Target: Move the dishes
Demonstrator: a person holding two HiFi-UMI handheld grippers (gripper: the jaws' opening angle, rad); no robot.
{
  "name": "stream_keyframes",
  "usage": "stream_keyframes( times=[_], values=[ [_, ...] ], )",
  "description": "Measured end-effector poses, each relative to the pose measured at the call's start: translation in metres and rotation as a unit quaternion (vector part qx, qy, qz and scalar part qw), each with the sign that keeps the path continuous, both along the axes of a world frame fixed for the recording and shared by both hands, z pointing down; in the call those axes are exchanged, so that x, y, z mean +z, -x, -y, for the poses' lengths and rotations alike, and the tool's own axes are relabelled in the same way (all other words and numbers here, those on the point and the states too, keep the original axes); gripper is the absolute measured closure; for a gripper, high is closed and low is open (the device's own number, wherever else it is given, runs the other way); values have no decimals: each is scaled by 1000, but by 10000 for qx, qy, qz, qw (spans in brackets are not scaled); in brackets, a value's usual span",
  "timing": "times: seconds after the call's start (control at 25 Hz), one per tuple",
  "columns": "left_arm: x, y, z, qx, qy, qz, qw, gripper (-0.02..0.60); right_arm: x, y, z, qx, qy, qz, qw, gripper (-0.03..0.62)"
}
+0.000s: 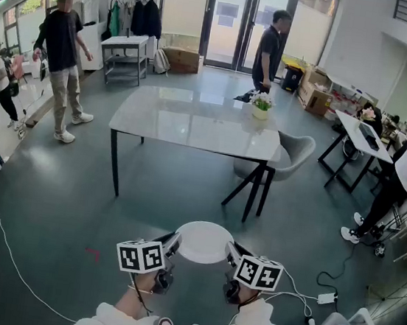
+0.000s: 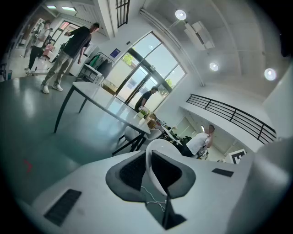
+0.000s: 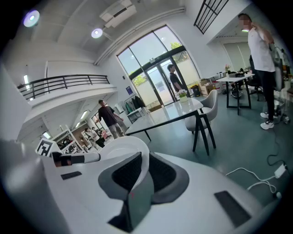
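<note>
Head view has the round white plate (image 1: 204,241) hanging in the air just in front of me, above the grey-green floor (image 1: 145,210), with the left gripper (image 1: 176,242) on its left rim and the right gripper (image 1: 231,252) on its right rim. Left gripper view settles that side: the thin white edge runs up between the two dark faces, which are closed on it, so those jaws are clamped on the plate. Right gripper view shows the same on the other side, the rim pinched between the jaws and the white disc spreading away beyond them. So I judge this to be the carrying step: the dish is lifted, held by two opposed rim grips, and not yet set down. Ahead stands the long pale-topped counter on black legs (image 1: 194,123), well apart from the plate, with a small pot of flowers (image 1: 261,106) near its right end and a grey shell chair (image 1: 292,153) beside that end. That looks the likely landing place, though the task does not name one. The next move, as I see it, calls for carrying the plate forward with both hands together, level and at a fixed spacing, since one pinch slipping would tip it, then lowering it flat onto a bare part of the top before either pair of jaws lets go.
</note>
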State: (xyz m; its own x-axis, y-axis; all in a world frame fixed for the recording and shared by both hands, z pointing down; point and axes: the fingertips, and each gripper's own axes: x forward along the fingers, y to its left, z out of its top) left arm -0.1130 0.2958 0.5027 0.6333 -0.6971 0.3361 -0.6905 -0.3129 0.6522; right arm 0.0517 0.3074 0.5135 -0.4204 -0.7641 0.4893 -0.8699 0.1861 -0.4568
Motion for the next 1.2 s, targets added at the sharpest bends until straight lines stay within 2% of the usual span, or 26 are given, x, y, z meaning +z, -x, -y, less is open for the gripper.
stream_keyframes(
  times=[0.76,1.2],
  values=[
    [10,3,-20,54,109,3,9999,549,5,4,-22,40,102,1,9999,488],
    [9,35,-23,133,61,-8,9999,549,3,35,-24,170,74,64,9998,488]
  ],
)
